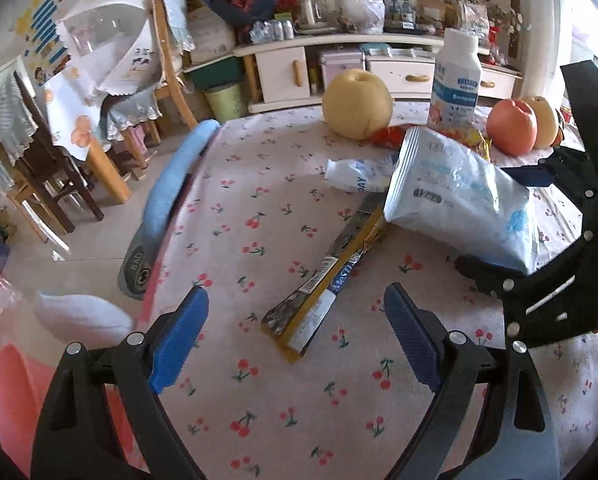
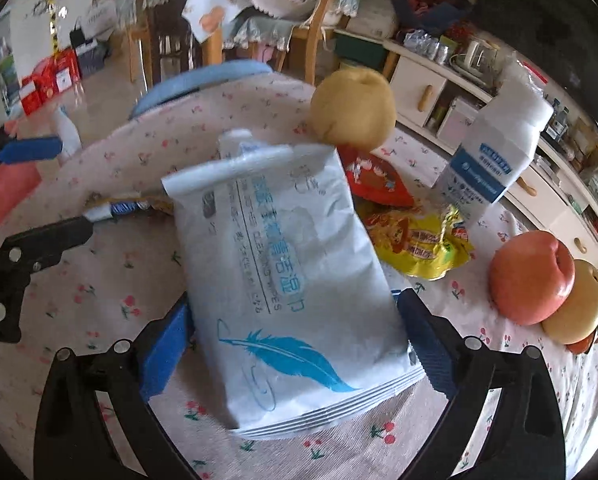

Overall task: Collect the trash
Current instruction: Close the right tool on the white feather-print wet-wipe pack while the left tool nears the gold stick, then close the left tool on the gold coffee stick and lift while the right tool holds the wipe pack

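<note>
The right gripper has its blue pads pressed against the two long edges of a white wet-wipes pack, and the pack tilts up off the cherry-print tablecloth, which suggests it is being lifted as the first piece of trash. From the left wrist view the same pack hangs above the cloth near the table's right side.

The left gripper hovers wide open and holds nothing, its fingers straddling a flattened yellow stick wrapper without touching it, probably the next pick. A yellow snack wrapper and a red wrapper lie beside the pear, apple and milk bottle.
</note>
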`<state>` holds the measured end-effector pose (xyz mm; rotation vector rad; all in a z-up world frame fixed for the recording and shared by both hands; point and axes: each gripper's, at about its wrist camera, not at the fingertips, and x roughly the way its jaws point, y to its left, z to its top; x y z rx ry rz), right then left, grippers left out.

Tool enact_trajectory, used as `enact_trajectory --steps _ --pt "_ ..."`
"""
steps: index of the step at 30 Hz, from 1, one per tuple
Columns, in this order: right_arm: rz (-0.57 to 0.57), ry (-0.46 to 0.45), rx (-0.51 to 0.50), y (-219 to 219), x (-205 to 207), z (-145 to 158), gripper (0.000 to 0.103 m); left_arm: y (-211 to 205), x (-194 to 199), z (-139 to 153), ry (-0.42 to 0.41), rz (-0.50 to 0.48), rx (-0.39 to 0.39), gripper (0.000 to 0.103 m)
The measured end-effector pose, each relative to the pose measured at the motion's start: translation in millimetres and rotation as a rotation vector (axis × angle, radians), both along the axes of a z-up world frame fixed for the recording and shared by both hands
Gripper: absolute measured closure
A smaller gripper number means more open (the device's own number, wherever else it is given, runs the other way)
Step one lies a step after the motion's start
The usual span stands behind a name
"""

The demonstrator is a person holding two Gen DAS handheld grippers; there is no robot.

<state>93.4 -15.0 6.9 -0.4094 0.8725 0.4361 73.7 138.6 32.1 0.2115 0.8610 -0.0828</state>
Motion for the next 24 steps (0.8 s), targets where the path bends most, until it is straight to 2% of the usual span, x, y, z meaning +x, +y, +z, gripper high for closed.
enact_trajectory --steps 6,8,14,16,17,24 --pt "-0.006 -0.020 -0.004 -2.1 -2.8 -2.0 0.007 -1.6 16.6 -10.8 0.025 -0.005 -0.029 0.017" --pt "-0.023 -0.040 -0.003 -6.7 -6.1 -1.4 0.014 -1.4 22.0 -14.1 0.037 -0.005 -0.045 0.021" --pt "-0.034 -0.064 -0.008 -16.2 -20.7 -0.8 0.022 -2.0 35.1 -21.9 0.060 -0.001 -0.092 0.030" --pt "-0.038 -0.063 -0.003 -18.5 -25.1 0.3 0.023 -1.7 36.6 -22.0 0.064 0.003 -0.120 0.039" --pt "-0.041 -0.063 0.000 -20.4 -28.1 1.0 0.024 -2.3 36.9 -21.8 0.061 0.005 -0.128 0.040" --pt "-0.084 -0.040 0.041 -31.8 -49.6 5.6 0.025 -10.3 31.0 -20.3 0.057 0.016 -0.141 0.065"
